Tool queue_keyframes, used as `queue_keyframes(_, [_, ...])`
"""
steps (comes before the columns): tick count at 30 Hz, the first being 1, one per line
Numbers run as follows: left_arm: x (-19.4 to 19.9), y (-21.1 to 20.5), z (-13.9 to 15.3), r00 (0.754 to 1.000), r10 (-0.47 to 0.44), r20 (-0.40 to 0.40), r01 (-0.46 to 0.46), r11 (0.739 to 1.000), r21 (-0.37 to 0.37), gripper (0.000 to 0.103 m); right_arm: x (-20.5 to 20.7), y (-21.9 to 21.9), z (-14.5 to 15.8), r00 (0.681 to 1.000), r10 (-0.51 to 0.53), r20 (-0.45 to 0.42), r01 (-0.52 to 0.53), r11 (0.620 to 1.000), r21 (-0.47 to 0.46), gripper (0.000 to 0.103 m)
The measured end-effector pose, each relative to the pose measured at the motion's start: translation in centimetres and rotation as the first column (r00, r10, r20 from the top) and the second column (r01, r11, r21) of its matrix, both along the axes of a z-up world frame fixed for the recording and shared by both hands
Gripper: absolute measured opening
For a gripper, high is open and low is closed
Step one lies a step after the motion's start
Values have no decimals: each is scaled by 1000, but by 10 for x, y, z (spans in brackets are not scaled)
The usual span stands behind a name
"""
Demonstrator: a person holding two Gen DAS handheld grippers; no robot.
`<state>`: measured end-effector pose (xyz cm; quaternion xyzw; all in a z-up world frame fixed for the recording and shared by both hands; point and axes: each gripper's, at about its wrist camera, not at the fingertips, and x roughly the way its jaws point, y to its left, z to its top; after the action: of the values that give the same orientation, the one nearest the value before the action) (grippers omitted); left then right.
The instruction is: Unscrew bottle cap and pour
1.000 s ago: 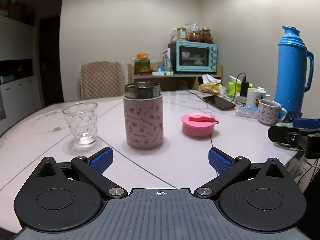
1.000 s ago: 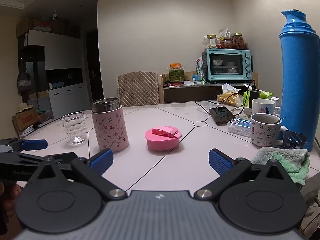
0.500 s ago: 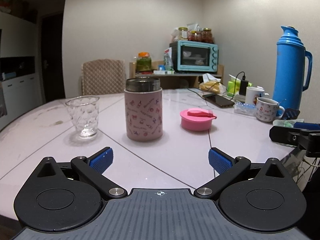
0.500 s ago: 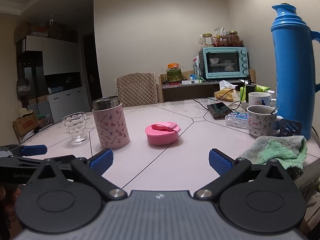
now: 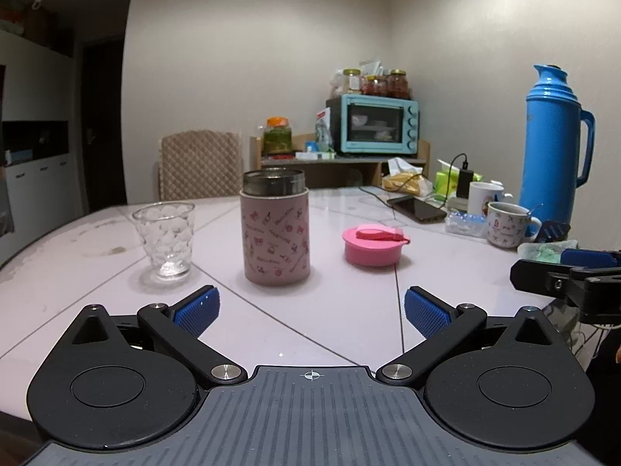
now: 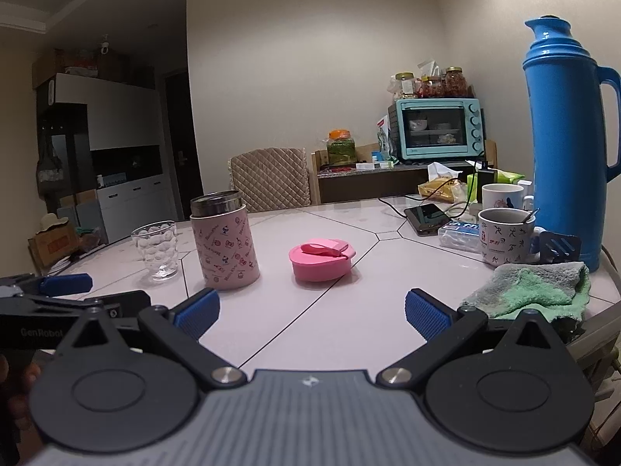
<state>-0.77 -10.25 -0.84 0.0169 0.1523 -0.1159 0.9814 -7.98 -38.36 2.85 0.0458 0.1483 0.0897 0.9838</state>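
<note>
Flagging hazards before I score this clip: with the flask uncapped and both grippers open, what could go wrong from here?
1. The pink patterned flask with a steel rim stands open; a poor grip by the left gripper could tip it.
2. The clear dimpled glass beside it looks light; a tilting flask could knock it.
3. The round pink cap lies loose in front of the right gripper and could be swept away.

Bottle (image 5: 276,233) contents hidden; blue flask (image 6: 568,132) handle cut off.
</note>
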Motion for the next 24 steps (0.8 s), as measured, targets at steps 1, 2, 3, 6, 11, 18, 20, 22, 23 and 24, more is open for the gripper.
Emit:
queue_keyframes(1, [-1, 1, 0, 1000, -1, 2, 1, 1000, -2, 103, 0, 1, 0, 1000, 3, 1, -3, 1000, -3, 103])
queue_keyframes(2, [-2, 1, 0, 1000, -1, 3, 1, 1000, -3, 103, -1, 3, 0, 1000, 5, 2, -5, 1000, -6, 103])
queue_keyframes(3, [-3, 2, 0, 1000, 0, 4, 0, 1000, -6, 103, -1, 4, -1, 1000, 7, 1, -7, 1000, -9, 103])
queue_keyframes(6, [-7, 4, -1, 1000, 3, 10, -3, 1000, -14, 103, -2, 8, -3, 1000, 13, -4, -13, 1000, -12, 103])
queue_keyframes(11, [-11, 8, -3, 1000, 11, 17, -10, 1000, -24, 103, -3, 12, -5, 1000, 22, -4, -22, 1000, -15, 103])
queue_keyframes(18, [-14, 11, -5, 1000, 21, 23, -21, 999, -33, 103, -3, 22, -9, 999, 42, -6, -43, 999, -28, 103])
queue_keyframes(20, [-14, 12, -5, 999, 22, 23, -22, 999, -33, 103, -3, 23, -10, 999, 41, -10, -42, 999, -23, 103])
queue_keyframes(22, [-14, 12, -5, 999, 25, 27, -24, 999, -33, 103, -2, 23, -11, 999, 39, -11, -39, 999, -21, 103])
queue_keyframes(23, [-14, 12, -5, 999, 27, 29, -26, 999, -32, 103, -2, 23, -11, 999, 38, -12, -38, 999, -21, 103])
queue_keyframes(24, [-14, 12, -5, 999, 29, 31, -28, 999, -32, 103, -2, 23, -11, 999, 39, -14, -39, 999, -21, 103])
